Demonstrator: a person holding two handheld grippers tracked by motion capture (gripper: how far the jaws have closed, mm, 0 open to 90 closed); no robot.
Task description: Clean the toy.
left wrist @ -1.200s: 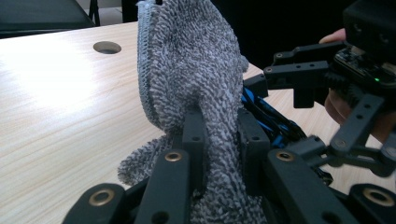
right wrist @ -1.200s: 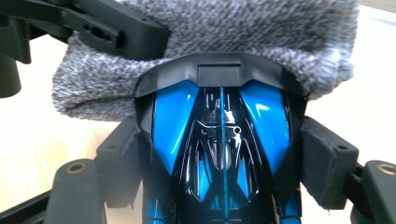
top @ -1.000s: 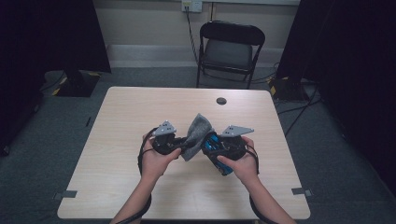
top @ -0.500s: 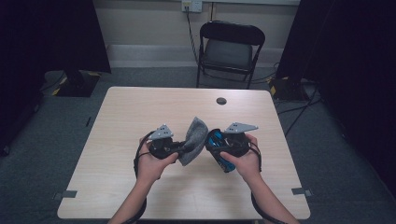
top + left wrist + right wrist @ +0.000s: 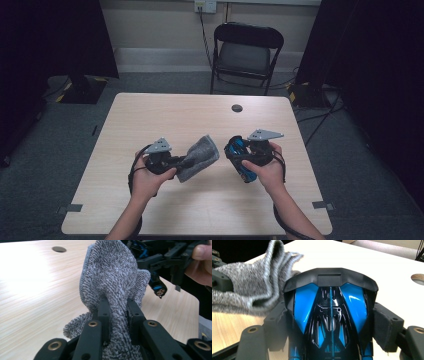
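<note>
Left gripper point(image 5: 187, 161), clamped on the grey cloth point(image 5: 200, 156), has drawn clear of the blue toy car point(image 5: 239, 159) gripped by the right gripper point(image 5: 235, 156); wiping apparently paused.

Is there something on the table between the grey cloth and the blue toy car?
No. In the high view a bare strip of table separates the grey cloth, held by the left tongs, from the blue toy car in the right tongs.
</note>
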